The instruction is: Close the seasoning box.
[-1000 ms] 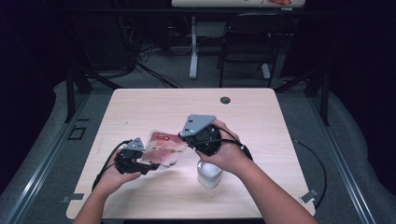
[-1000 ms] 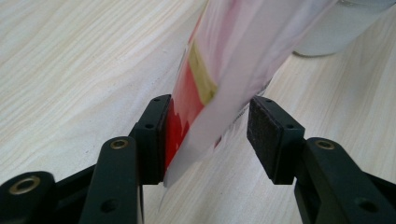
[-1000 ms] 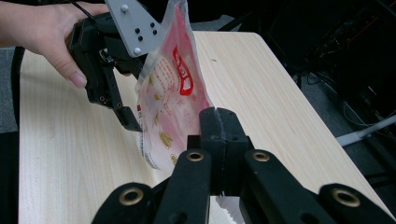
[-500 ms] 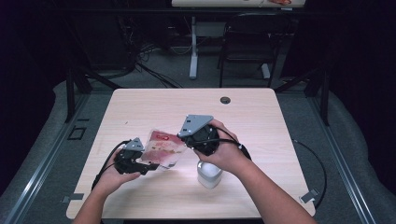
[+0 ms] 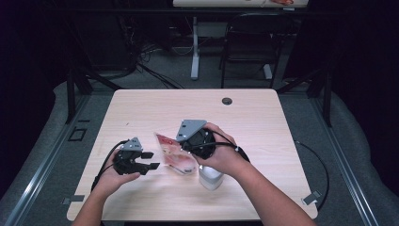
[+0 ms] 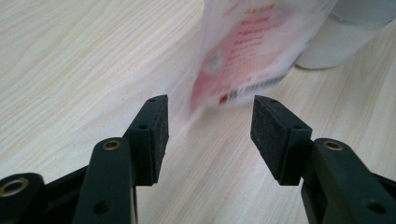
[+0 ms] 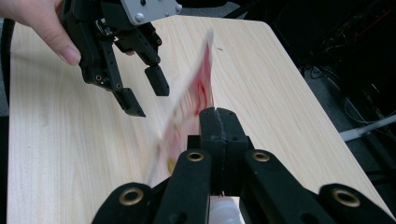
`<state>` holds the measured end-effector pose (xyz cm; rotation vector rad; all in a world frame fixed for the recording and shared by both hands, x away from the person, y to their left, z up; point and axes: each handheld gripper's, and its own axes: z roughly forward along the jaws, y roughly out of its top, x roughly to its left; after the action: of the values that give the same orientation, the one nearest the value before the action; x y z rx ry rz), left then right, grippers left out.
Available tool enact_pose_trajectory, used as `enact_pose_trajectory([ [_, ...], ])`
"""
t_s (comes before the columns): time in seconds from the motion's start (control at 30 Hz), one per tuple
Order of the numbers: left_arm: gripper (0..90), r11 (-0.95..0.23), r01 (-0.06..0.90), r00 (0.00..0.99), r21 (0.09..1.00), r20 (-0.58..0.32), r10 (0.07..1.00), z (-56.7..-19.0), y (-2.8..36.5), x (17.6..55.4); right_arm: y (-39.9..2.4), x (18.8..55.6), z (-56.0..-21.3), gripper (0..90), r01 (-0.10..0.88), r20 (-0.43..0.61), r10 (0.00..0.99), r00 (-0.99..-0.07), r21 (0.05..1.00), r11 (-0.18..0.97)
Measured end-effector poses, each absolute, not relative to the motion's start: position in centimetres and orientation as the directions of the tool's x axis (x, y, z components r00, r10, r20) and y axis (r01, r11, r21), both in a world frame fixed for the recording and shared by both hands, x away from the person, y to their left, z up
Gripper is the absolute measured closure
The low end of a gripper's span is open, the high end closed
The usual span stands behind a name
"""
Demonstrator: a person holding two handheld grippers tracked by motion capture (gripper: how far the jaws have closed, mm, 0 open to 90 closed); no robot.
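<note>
Now the left tool (image 5: pixel 149 161) has let go: its jaws have just been opening and stand apart, pads off the red-and-white printed plastic pouch (image 5: pixel 175 152), whose near corner sits just ahead of the gap, not in it. A second ago that tool was up against the pouch's left edge; now there is a clear gap between them in the high view. Right tool (image 7: pixel 217 114) is clamped on the pouch edge, jaws together on the film, holding it tilted above the light wooden table (image 5: pixel 263 117), mid-table, just left of the white cylindrical container (image 5: pixel 210 177). My read: handover done, the pouch is on the right tool alone. Single-edge grip on slack film, so it may swing or slip.
</note>
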<state>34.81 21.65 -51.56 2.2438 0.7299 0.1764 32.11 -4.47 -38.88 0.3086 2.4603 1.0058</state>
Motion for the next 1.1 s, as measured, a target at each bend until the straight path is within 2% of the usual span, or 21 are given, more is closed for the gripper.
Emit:
enact_pose_trajectory([
  [0.33,47.2,-0.561,0.444,0.830,0.699,-0.085,0.551,-51.6,21.4,34.6,-4.2,32.0,-38.9,90.0,0.034,-0.313,0.365,-0.877,0.717,0.696],
  [0.57,47.1,-0.557,0.443,0.828,0.702,-0.082,0.555,-51.5,21.3,34.6,-4.8,32.3,-39.0,90.0,0.066,-0.261,0.389,-0.883,0.753,0.655],
  [0.6,47.1,-0.558,0.444,0.828,0.702,-0.082,0.555,-51.6,21.3,34.6,-5.0,32.3,-38.9,84.9,0.072,-0.249,0.398,-0.883,0.766,0.639],
  [0.9,47.2,-0.558,0.446,0.828,0.700,-0.086,0.554,-51.6,21.4,34.6,-5.2,33.4,-39.4,75.4,0.155,-0.180,0.440,-0.880,0.767,0.623],
  [1.0,47.2,-0.556,0.447,0.827,0.700,-0.086,0.556,-51.6,21.5,34.6,-5.1,33.9,-39.9,76.4,0.193,-0.145,0.448,-0.882,0.756,0.626],
  [1.1,47.3,-0.554,0.448,0.826,0.701,-0.087,0.557,-51.6,21.6,34.6,-5.0,34.2,-40.2,85.3,0.216,-0.126,0.445,-0.886,0.738,0.639],
])
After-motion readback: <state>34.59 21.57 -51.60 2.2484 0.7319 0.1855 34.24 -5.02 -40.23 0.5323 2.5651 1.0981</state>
